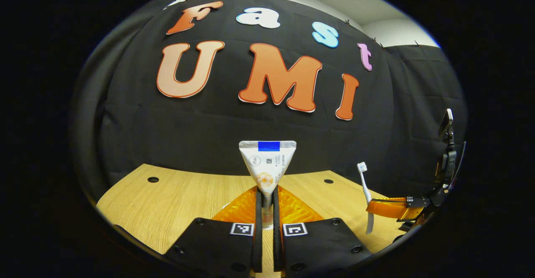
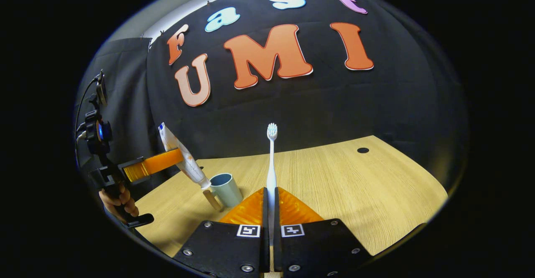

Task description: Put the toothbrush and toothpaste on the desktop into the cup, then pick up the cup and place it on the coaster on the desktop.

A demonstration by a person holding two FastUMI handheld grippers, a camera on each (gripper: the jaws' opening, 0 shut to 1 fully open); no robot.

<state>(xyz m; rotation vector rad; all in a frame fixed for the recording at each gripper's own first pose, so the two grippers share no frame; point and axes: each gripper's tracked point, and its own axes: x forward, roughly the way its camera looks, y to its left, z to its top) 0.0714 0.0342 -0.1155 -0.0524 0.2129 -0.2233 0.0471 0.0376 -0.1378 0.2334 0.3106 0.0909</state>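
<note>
**Left gripper view and right gripper view: both items lifted, cup not yet loaded**

Left gripper view has the left gripper up off the table, jaws clamped on the toothpaste; the tube stands upright between them, crimped flat end at the top, narrow end down in the grip; over at the right edge of that view the other gripper shows with the toothbrush held bristles-up.

Right gripper view confirms it; the right gripper has its jaws pressed together on the toothbrush handle, brush head pointing straight up, nothing of it touching the table; off to the left a hand carries the left gripper, and the toothpaste there tilts, its cap end down and just above the rim of the cup; the cup stands upright on the table, handle toward the near side, and looks empty as far as can be seen.

So, by my reading: both pickups are done; neither item is inside the cup yet; the toothpaste looks closest to going in, with the toothbrush waiting well to the right of the cup; after that comes lifting the cup and setting it on the coaster, and I cannot say where that coaster lies.
</note>
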